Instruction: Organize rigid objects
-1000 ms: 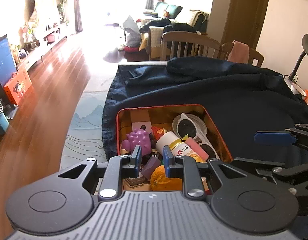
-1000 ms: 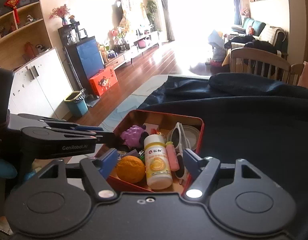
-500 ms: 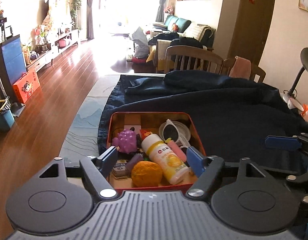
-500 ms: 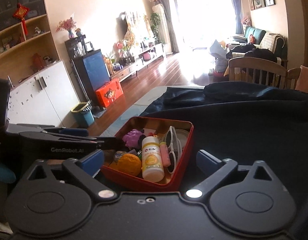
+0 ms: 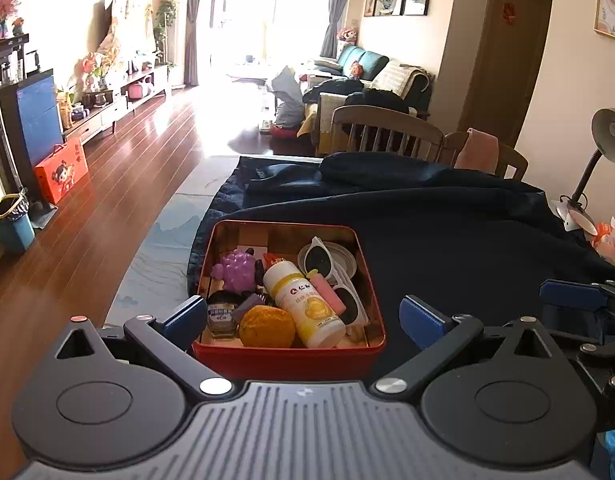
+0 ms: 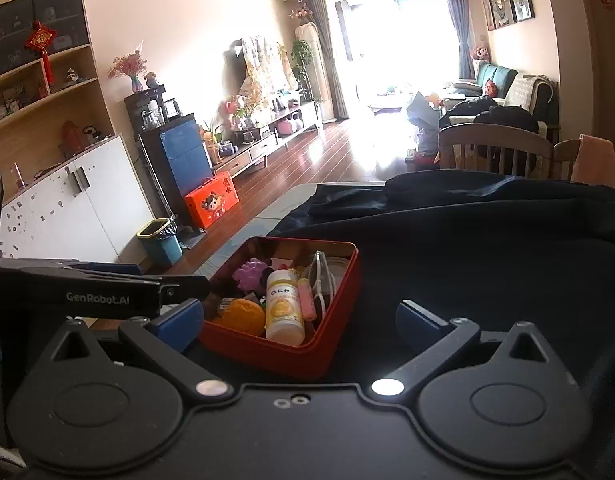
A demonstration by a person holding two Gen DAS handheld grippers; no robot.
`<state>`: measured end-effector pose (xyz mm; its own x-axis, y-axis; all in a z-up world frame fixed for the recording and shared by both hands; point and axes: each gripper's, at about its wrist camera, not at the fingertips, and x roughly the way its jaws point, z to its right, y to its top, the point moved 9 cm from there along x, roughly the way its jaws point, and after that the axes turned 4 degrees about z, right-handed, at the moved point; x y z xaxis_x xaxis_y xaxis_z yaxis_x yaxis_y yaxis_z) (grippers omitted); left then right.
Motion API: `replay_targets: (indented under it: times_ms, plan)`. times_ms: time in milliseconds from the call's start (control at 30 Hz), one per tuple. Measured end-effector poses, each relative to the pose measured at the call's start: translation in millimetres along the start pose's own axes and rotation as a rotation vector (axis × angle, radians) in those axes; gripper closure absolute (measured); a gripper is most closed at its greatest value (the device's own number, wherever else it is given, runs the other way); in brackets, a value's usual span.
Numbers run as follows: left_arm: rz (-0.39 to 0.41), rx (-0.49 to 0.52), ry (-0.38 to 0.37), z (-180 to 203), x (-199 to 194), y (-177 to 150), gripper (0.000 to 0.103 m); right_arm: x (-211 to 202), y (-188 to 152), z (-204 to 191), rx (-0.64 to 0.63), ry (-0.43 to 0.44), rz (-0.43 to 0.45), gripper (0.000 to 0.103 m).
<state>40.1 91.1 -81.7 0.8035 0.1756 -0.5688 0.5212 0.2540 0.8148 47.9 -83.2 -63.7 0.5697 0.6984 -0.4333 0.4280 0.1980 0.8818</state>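
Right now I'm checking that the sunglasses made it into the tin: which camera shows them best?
The left wrist view: it looks down into the red tin, so the white sunglasses show both dark lenses beside the white bottle. The right wrist view catches them nearly edge-on, a thin white frame against the tin's far wall.

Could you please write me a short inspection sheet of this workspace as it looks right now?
Surface: table under a dark navy cloth, pale mat at its left edge.
Job's things: red metal tin holding a white bottle with yellow label, orange round fruit, purple knobbly toy, pink stick, white-framed sunglasses.
Clutter: grey desk lamp at the far right.
Grippers: left gripper opening, nothing gripped; right gripper open, empty.
Cables: nothing seen.
Surroundings: wooden chairs, teal bin, orange box, living room beyond.
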Motion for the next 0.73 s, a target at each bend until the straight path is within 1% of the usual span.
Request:
replay_targets:
  times_ms: [300, 400, 533, 733]
  plan:
    - [0.009, -0.004, 0.015, 5, -14, -8, 0.0, -9, -6, 0, -0.012, 0.004, 0.005, 0.0]
    - [0.019, 0.007, 0.042, 4, -17, -9, 0.0, -10, -6, -1, -0.014, 0.013, 0.005, 0.0]
    - [0.019, 0.006, 0.066, 2, -19, -9, 0.0, -11, -7, -2, -0.013, 0.014, 0.005, 0.0]
    - [0.001, 0.006, 0.067, 0, -15, -10, 0.0, -11, -9, 1, -0.007, -0.004, 0.006, 0.0]
